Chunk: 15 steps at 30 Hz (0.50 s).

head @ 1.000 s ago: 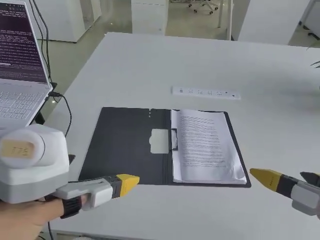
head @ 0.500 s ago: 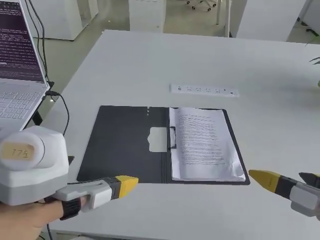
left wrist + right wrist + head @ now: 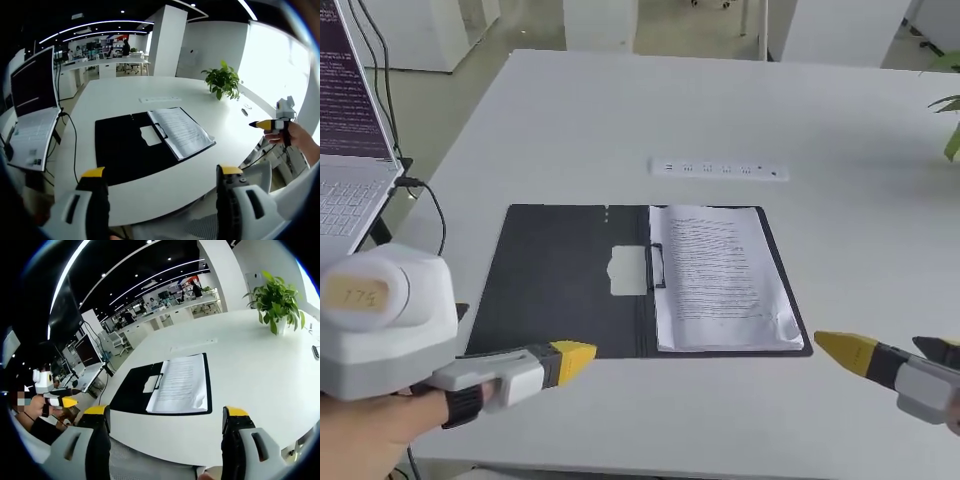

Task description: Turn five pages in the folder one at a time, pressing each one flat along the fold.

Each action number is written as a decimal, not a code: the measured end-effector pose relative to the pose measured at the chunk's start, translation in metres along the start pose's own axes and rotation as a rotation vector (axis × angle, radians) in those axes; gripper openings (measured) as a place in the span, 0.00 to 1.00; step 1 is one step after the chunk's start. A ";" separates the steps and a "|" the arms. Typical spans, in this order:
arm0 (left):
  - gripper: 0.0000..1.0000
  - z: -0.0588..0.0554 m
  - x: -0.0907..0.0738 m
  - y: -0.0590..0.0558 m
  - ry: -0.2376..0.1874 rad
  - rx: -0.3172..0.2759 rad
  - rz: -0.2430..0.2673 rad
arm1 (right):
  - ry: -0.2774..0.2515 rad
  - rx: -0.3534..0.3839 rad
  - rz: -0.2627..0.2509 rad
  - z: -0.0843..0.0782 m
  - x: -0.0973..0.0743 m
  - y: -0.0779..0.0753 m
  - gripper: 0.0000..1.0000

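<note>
Jaws wide, the left gripper [image 3: 572, 357] at 7 o'clock and right gripper [image 3: 845, 350] at 4 o'clock flank the open folder [image 3: 560, 290], apparently staged to lift its top page [image 3: 720, 270].

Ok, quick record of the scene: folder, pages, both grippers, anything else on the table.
folder: black folder, open flat on the white table
pages: paper stack on its right half, none lifted
left gripper: open, holding nothing, off the folder's near left corner
right gripper: open, holding nothing, off the near right corner
other: power strip beyond the folder, laptop at left
</note>
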State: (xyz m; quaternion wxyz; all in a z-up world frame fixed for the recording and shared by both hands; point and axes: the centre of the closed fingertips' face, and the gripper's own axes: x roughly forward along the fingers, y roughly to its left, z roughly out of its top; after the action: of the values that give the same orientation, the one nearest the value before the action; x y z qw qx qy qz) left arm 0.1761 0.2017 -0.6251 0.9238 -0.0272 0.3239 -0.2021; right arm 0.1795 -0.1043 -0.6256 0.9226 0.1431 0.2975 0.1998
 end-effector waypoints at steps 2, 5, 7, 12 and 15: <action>0.89 0.000 0.003 -0.001 0.000 0.001 -0.005 | -0.002 0.004 -0.002 -0.001 0.000 -0.001 0.92; 0.89 0.001 0.008 -0.003 0.002 0.010 -0.012 | -0.007 0.010 -0.001 -0.002 0.000 -0.001 0.92; 0.88 0.002 0.013 -0.005 0.001 0.015 -0.019 | -0.007 0.013 -0.001 -0.003 0.000 -0.002 0.92; 0.88 0.002 0.025 -0.012 0.005 0.035 -0.036 | -0.013 0.018 0.000 -0.004 0.000 -0.003 0.92; 0.87 0.001 0.036 -0.017 0.012 0.058 -0.051 | -0.017 0.023 0.003 -0.005 0.001 -0.004 0.91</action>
State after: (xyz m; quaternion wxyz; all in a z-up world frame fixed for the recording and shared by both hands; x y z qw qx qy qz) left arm 0.1963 0.1717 -0.6421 0.9169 -0.0076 0.3226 -0.2349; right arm 0.1780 -0.1066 -0.6318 0.9231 0.1558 0.2916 0.1964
